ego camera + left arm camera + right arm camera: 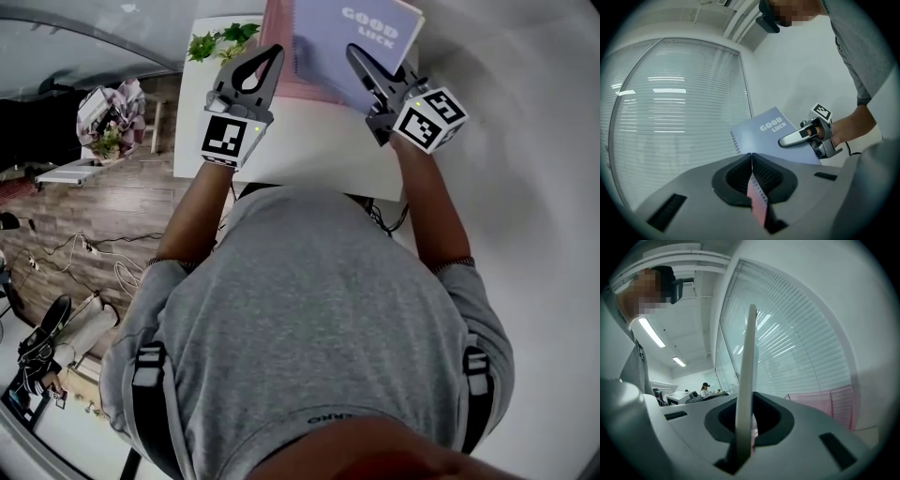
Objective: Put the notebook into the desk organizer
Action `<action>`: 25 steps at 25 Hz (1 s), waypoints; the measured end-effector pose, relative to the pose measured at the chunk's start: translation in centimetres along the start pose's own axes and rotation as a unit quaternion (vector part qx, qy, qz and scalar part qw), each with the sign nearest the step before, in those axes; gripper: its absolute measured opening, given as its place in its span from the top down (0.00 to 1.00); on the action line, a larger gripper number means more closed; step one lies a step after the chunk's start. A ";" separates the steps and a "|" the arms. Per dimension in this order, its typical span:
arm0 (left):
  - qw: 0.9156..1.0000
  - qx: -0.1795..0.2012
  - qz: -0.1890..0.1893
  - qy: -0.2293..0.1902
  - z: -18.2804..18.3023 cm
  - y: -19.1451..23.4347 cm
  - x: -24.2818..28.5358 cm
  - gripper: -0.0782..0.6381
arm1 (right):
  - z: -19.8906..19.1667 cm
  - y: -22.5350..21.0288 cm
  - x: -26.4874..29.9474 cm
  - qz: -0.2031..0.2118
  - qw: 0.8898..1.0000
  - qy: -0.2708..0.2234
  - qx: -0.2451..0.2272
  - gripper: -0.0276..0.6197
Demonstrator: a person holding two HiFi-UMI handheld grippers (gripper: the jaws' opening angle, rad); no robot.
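A lavender spiral notebook printed "GOOD LUCK" stands tilted over the far edge of the white table. My right gripper is shut on its lower edge. In the right gripper view the notebook rises edge-on out of the closed jaws. Just behind it stands the pink desk organizer. My left gripper is shut on the organizer's near left wall. A thin pink edge with small holes sits pinched between the jaws of the left gripper. The left gripper view also shows the notebook and the right gripper.
A small green plant sits at the table's far left corner. Left of the table are a wood floor with cables and a low shelf. Window blinds and a white wall back the table.
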State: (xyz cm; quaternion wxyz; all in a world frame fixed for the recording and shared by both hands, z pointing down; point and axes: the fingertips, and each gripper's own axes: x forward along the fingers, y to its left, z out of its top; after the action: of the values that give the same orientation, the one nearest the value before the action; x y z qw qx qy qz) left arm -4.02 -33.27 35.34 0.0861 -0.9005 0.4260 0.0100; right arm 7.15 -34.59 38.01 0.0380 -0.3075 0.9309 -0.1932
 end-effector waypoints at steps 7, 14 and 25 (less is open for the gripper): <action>1.000 0.008 -0.009 0.002 -0.8 -0.6 0.7 0.86 | -1.2 -1.2 0.1 0.010 0.998 0.008 0.060 0.90; 1.000 0.011 -0.013 0.002 -1.5 -1.0 1.3 0.86 | -2.4 -2.5 0.7 0.014 0.990 0.024 0.137 0.90; 1.000 -0.017 -0.010 0.017 -2.9 4.9 2.4 0.86 | -2.2 -4.2 8.6 0.022 0.969 0.071 0.236 0.90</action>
State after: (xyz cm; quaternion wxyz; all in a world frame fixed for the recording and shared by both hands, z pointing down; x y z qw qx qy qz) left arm -6.37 -38.63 37.25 0.0639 -0.9062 0.4179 0.0012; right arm 2.17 -42.00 42.02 0.0472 -0.2547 0.8660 -0.4278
